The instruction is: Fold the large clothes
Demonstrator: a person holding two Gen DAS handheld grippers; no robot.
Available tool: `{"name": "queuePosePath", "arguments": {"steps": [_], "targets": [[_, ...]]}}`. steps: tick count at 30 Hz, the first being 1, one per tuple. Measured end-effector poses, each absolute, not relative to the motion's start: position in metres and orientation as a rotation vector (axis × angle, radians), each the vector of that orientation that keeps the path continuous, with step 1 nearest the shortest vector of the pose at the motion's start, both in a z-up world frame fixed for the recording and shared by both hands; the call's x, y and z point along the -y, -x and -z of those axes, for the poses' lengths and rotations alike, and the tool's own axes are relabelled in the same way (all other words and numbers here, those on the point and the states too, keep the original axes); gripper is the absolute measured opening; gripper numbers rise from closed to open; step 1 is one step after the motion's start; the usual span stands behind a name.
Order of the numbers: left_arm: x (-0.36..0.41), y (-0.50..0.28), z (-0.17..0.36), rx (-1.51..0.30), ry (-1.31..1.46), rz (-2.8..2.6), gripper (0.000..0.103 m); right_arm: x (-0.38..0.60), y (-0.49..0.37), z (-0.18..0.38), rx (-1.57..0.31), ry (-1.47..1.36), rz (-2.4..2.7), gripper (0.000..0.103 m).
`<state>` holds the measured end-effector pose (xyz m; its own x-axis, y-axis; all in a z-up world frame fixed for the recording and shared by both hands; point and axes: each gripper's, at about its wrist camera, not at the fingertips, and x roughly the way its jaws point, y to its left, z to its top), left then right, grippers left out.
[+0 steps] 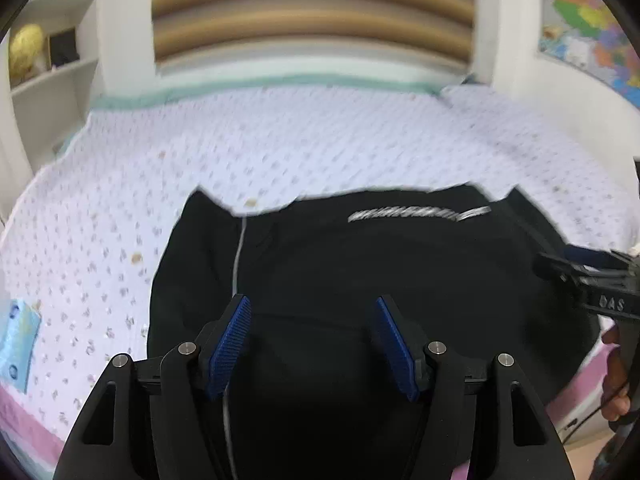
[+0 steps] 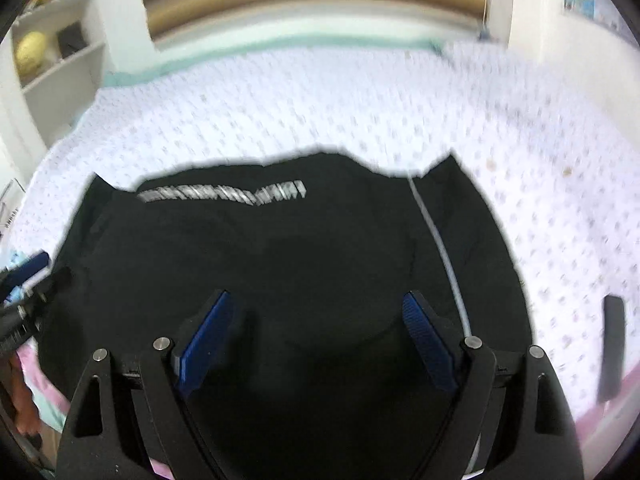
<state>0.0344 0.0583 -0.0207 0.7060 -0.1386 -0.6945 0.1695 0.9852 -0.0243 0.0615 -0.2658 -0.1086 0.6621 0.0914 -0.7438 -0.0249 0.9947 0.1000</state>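
Left wrist view: your left gripper [image 1: 314,340] hangs above the black garment [image 1: 360,280] with its blue pads spread apart and nothing between them. Right wrist view: your right gripper [image 2: 316,344] stands wider still, also empty, its blue pads clear of the cloth below.

The black garment [image 2: 280,260] lies flat on the dotted white bedspread [image 1: 280,140], near the edge closest to you. Its long axis appears to run side to side across the bed, parallel to the striped headboard [image 1: 312,12]. The silver lettering [image 2: 224,194] sits along the garment's far edge, toward the headboard. A thin white stripe [image 2: 440,248] runs from the far edge back toward you near the garment's right end, and a matching stripe shows near its left end.

A dark flat object [image 2: 612,348] rests on the bedspread, to the right of the garment and well apart from it.
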Motion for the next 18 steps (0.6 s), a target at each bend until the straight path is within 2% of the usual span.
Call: {"name": "queuePosePath", "arguments": {"steps": [5,7,9,10,18], "targets": [[-0.044,0.001,-0.026,-0.636,-0.147,0.106,0.07,0.255,-0.034,0.051,-0.743,-0.116,-0.036,0.089],[-0.037,0.025,-0.049,-0.524,-0.167,0.049,0.07,0.25,-0.028,0.04,-0.726,-0.131,-0.032,0.089],[-0.038,0.044,-0.068,-0.436,-0.134,0.043,0.079,0.248,-0.018,0.032,-0.71,-0.143,-0.054,0.089],[-0.041,0.05,-0.074,-0.416,-0.106,0.057,0.079,0.244,-0.016,0.028,-0.7,-0.133,-0.066,0.089],[-0.054,0.05,-0.072,-0.441,-0.049,0.032,0.079,0.222,0.006,0.008,-0.634,-0.003,-0.045,0.094]]}}
